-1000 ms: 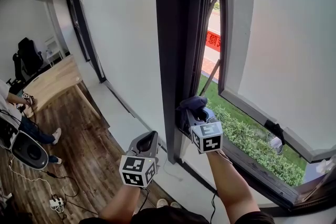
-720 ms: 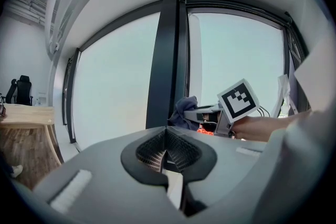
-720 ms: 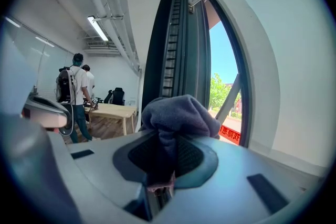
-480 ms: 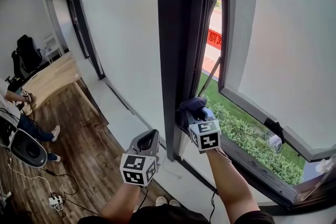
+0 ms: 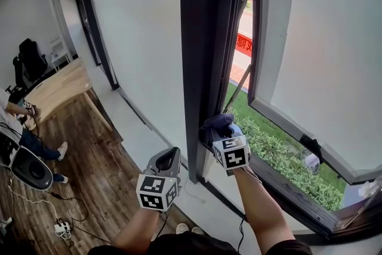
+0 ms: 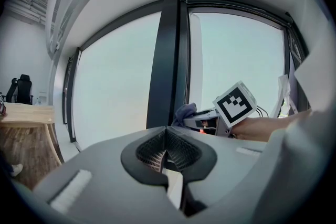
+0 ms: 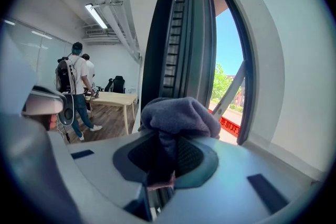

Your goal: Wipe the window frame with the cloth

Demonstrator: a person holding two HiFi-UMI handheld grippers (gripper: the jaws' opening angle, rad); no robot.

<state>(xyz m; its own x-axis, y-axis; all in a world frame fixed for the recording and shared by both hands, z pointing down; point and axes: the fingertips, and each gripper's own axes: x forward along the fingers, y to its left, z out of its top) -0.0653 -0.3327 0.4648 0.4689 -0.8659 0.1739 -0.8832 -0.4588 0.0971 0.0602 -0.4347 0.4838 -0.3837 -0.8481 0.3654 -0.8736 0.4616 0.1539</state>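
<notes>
In the head view, the right claw (image 5: 222, 130) is pressing the cloth (image 5: 216, 122) low against the window frame (image 5: 202, 39). Wiping seems under way, with the tall upright above likely remaining. In the left gripper view, the left claw (image 6: 165, 150) is sitting closed and empty. In the right gripper view, the jaws are clamping the cloth.

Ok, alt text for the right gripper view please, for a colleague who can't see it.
The right gripper is shut on a bunched grey-purple cloth, in front of the dark vertical window frame. To the right the window stands open onto trees; at left, people stand by a wooden table.
</notes>
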